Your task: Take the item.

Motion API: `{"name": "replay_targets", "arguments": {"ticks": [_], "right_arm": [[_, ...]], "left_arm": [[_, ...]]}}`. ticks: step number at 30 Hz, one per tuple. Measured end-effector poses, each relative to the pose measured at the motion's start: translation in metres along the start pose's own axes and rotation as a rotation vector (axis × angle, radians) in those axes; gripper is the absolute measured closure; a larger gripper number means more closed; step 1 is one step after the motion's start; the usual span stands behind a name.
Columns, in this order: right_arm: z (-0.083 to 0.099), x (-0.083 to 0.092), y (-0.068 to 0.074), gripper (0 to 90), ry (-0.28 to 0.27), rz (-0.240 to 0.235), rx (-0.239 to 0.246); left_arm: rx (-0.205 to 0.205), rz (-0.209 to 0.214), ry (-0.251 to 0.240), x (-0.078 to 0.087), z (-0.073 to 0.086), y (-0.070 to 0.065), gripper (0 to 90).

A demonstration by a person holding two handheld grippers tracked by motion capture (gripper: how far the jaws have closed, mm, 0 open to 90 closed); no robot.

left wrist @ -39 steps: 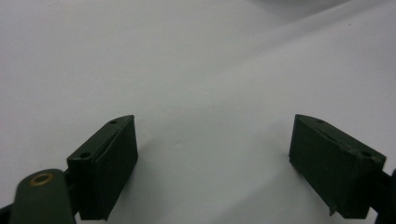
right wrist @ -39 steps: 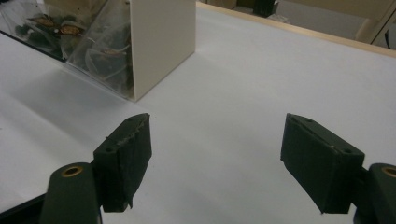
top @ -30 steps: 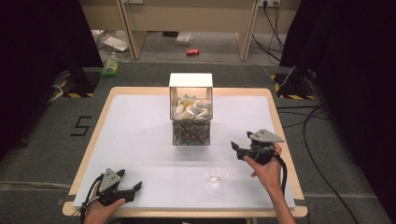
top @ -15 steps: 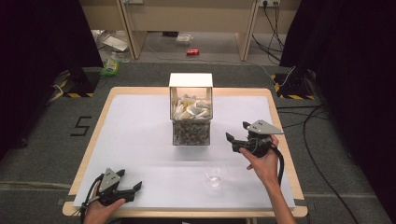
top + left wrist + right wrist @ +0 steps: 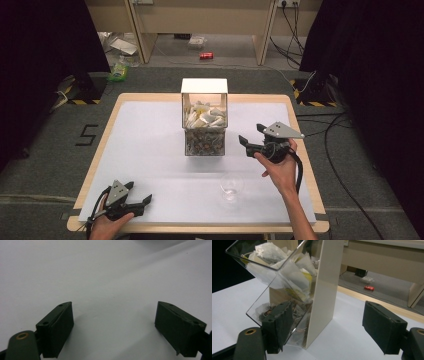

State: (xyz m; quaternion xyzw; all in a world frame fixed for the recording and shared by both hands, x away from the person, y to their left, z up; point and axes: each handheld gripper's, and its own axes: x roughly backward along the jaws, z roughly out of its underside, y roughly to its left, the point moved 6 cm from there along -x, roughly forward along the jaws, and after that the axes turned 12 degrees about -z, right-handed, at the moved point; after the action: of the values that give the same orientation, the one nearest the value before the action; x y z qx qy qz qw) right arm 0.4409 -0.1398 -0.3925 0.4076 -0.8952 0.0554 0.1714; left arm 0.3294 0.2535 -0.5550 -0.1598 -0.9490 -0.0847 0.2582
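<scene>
A two-tier clear dispenser stands at the table's middle, with white tea bags in its upper bin and darker bags in the lower bin. A small clear glass sits in front of it, to the right. My right gripper hovers right of the dispenser and points at it. It is open; its jaws have just closed a little, with nothing between them. My left gripper rests open at the front left corner, over bare white table.
The white table top has a wooden rim. Beyond the far edge, a red can lies on the floor under a bench. Cables run over the floor at the right. Green litter lies at the far left.
My right gripper has risen and shifted slightly left, closer to the dispenser's right side. The left gripper, the glass and the dispenser have stayed in place.
</scene>
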Motion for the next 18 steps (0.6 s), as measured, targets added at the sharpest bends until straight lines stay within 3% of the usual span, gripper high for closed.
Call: {"name": "replay_targets", "arguments": {"ticks": [18], "right_arm": [[-0.039, -0.002, 0.021, 30.5, -0.072, -0.043, 0.057]], "left_arm": [[-0.002, -0.001, 0.0, 0.0, 0.0, 0.0, 14.7]]}}
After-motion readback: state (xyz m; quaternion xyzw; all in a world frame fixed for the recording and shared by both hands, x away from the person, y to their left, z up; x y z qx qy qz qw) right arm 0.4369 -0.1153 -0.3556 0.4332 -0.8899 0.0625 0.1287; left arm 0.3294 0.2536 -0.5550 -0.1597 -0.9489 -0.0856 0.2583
